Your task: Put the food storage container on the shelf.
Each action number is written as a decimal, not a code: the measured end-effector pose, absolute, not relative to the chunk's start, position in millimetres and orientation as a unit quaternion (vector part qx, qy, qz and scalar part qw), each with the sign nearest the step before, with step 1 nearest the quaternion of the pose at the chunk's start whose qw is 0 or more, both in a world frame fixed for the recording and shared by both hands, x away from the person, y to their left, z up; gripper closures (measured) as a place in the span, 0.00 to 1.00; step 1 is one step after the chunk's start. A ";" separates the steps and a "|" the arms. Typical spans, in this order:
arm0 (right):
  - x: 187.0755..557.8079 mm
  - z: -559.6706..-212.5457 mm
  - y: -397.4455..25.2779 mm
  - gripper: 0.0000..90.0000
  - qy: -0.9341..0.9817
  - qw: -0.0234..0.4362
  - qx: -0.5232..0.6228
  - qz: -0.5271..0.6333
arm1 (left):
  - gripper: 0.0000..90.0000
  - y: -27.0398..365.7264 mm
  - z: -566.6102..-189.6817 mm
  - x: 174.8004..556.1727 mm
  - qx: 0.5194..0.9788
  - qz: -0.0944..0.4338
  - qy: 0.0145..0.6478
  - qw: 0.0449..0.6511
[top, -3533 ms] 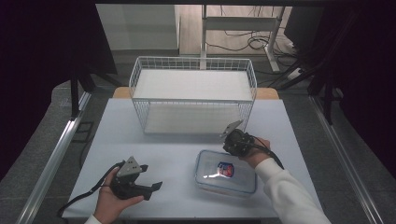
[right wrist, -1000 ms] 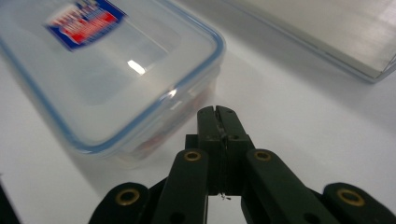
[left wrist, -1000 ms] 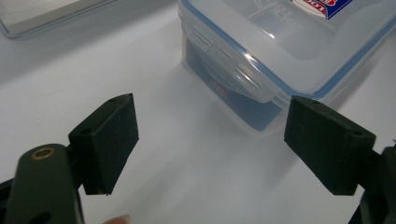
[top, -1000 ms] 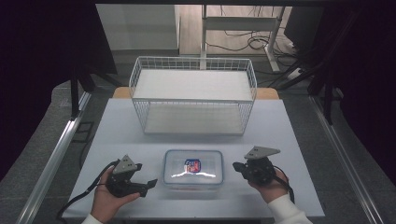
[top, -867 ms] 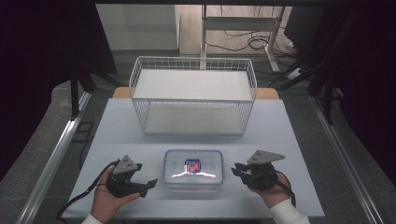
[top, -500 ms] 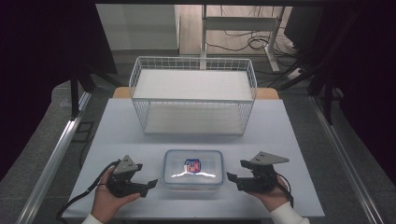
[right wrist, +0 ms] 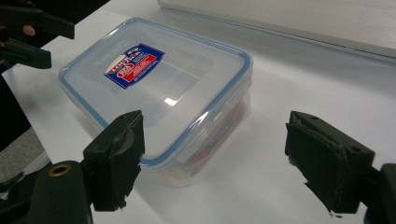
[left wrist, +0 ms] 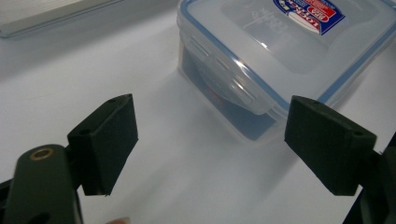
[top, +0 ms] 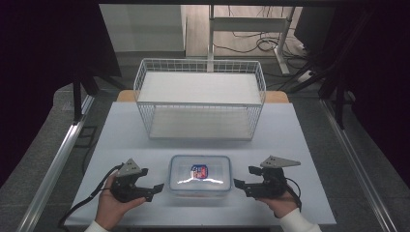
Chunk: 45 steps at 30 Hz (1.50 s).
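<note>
A clear plastic food box [top: 200, 175] with a blue-rimmed lid and a red and blue label lies on the white table [top: 300, 145] near its front edge. My left gripper [top: 155, 189] rests just left of the box, open, jaws pointing at the box's short side [left wrist: 233, 88]. My right gripper [top: 241, 186] sits just right of the box, open too, jaws aimed at the opposite end [right wrist: 219, 130]. Neither gripper touches the box. Something red shows dimly inside the box.
A white wire basket [top: 200, 96] stands at the back of the table, behind the box. Metal rails [top: 53, 164] run along both table sides. The floor beyond holds a desk frame and cables [top: 251, 43].
The box moved left to the table's front centre. My right gripper let go of it and swung to its right side, then edged closer to it. The left gripper barely moved.
</note>
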State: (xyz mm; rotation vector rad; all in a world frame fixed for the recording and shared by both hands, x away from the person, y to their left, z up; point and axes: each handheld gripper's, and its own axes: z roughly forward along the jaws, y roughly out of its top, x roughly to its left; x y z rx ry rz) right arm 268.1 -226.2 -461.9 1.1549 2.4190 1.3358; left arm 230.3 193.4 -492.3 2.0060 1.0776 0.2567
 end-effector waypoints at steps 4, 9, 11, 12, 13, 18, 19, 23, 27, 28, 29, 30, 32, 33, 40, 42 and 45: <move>268.9 -462.4 -223.8 0.23 0.807 0.068 0.385 0.442 | 0.20 194.3 -490.9 232.1 0.796 0.098 0.429 0.416; 269.6 -460.6 -222.6 0.23 0.803 0.064 0.389 0.446 | 0.21 195.3 -484.8 237.3 0.773 0.062 0.446 0.447; 269.3 -458.5 -222.9 0.23 0.800 0.062 0.392 0.451 | 0.20 193.8 -481.8 241.3 0.773 0.060 0.448 0.445; 269.5 -458.0 -222.8 0.22 0.799 0.061 0.391 0.452 | 0.20 190.6 -479.4 245.1 0.776 0.057 0.446 0.443; 269.5 -458.0 -222.8 0.22 0.799 0.061 0.391 0.452 | 0.20 190.6 -479.4 245.1 0.776 0.057 0.446 0.443; 271.0 -459.9 -221.3 0.22 0.803 0.056 0.387 0.449 | 0.19 185.0 -484.7 262.0 0.771 0.003 0.460 0.440; 271.8 -460.2 -221.3 0.21 0.805 0.056 0.387 0.447 | 0.19 185.2 -486.8 269.4 0.763 -0.017 0.468 0.444; 272.3 -460.6 -221.5 0.21 0.803 0.055 0.389 0.448 | 0.20 186.6 -489.3 281.0 0.748 -0.042 0.477 0.459; 272.9 -461.0 -221.3 0.21 0.805 0.054 0.390 0.445 | 0.20 182.1 -499.9 289.2 0.749 -0.064 0.479 0.454; 273.2 -461.3 -221.0 0.21 0.805 0.053 0.390 0.443 | 0.20 180.8 -501.7 290.0 0.749 -0.069 0.477 0.455; 274.3 -462.3 -220.3 0.21 0.806 0.053 0.390 0.442 | 0.20 178.6 -505.4 292.1 0.747 -0.083 0.476 0.456; 274.3 -462.3 -220.3 0.21 0.806 0.053 0.390 0.442 | 0.21 178.6 -505.4 292.1 0.747 -0.083 0.476 0.456; 277.3 -464.1 -218.8 0.21 0.804 0.048 0.391 0.446 | 0.22 176.7 -510.0 294.8 0.749 -0.092 0.475 0.452; 278.4 -464.4 -218.2 0.21 0.803 0.046 0.392 0.446 | 0.22 175.8 -511.1 295.0 0.749 -0.097 0.474 0.453; 296.5 -474.7 -207.7 0.15 0.805 0.000 0.396 0.442 | 0.28 172.0 -514.7 294.7 0.747 -0.120 0.468 0.456; 306.4 -483.9 -200.9 0.12 0.808 -0.028 0.403 0.429 | 0.30 172.3 -515.4 295.4 0.746 -0.126 0.467 0.458; 314.1 -493.4 -196.0 0.11 0.805 -0.058 0.416 0.419 | 0.30 172.3 -515.5 295.6 0.746 -0.126 0.467 0.458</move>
